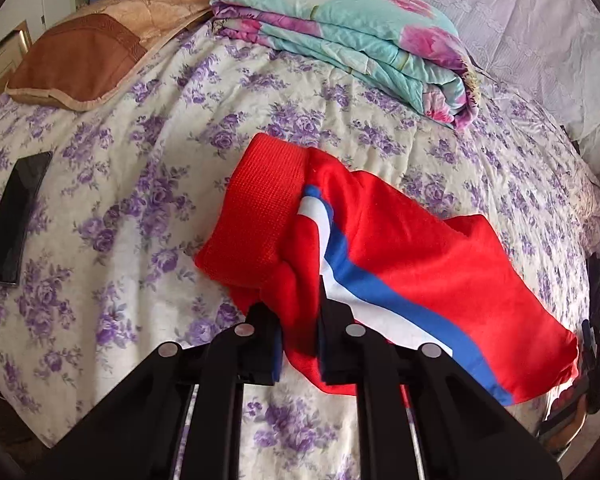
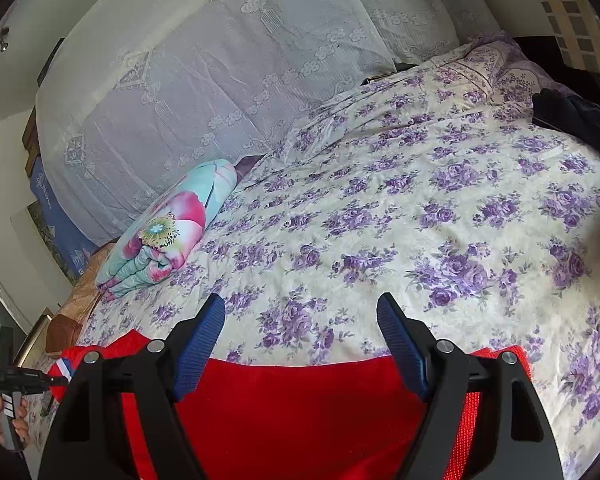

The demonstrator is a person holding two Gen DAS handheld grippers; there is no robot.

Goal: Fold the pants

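Pants (image 1: 400,264) pinched between left gripper (image 1: 300,320) fingers, above bedspread (image 1: 160,128)

Bedspread (image 1: 148,208), cream with purple roses, covering whole bed. Folded quilt (image 1: 364,44), turquoise with pink flowers, lying on bedspread near lace curtain (image 2: 204,80). Brown-and-tan pillow (image 1: 112,36) resting at bed's edge, well apart from quilt. Black phone (image 1: 16,216) lying flat on bedspread, below pillow. Dark garment (image 2: 580,120) sitting at far corner.
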